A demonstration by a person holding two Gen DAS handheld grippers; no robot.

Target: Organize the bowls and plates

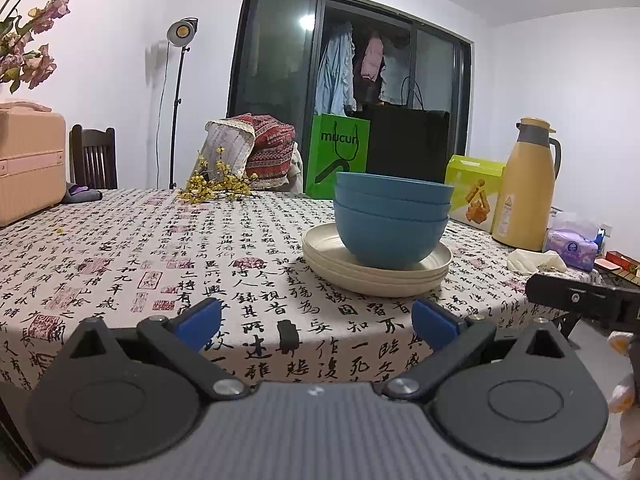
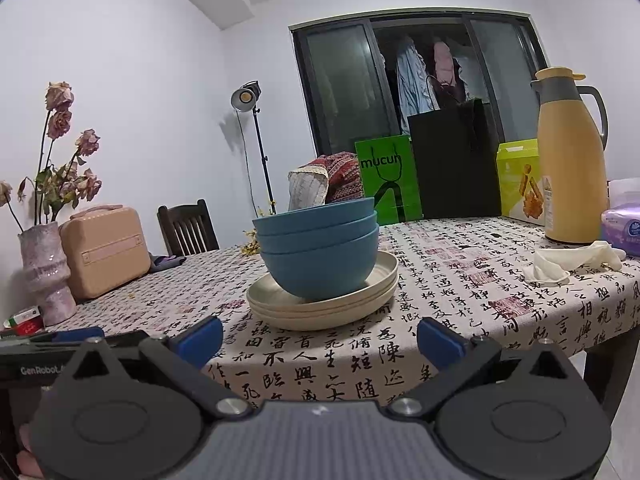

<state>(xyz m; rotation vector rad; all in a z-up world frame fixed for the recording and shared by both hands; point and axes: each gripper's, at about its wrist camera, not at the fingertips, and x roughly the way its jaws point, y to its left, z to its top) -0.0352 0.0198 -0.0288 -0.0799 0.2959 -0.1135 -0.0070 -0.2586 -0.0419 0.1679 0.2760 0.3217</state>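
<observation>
The left gripper (image 1: 316, 322) is held level with its jaws spread wide, blue pads (image 1: 199, 322) well apart and nothing between them. The right gripper (image 2: 320, 338) is in the same pose, its blue pads (image 2: 440, 342) wide apart and empty. Each gripper's black body shows at the edge of the other's view, so the two sit side by side.
</observation>
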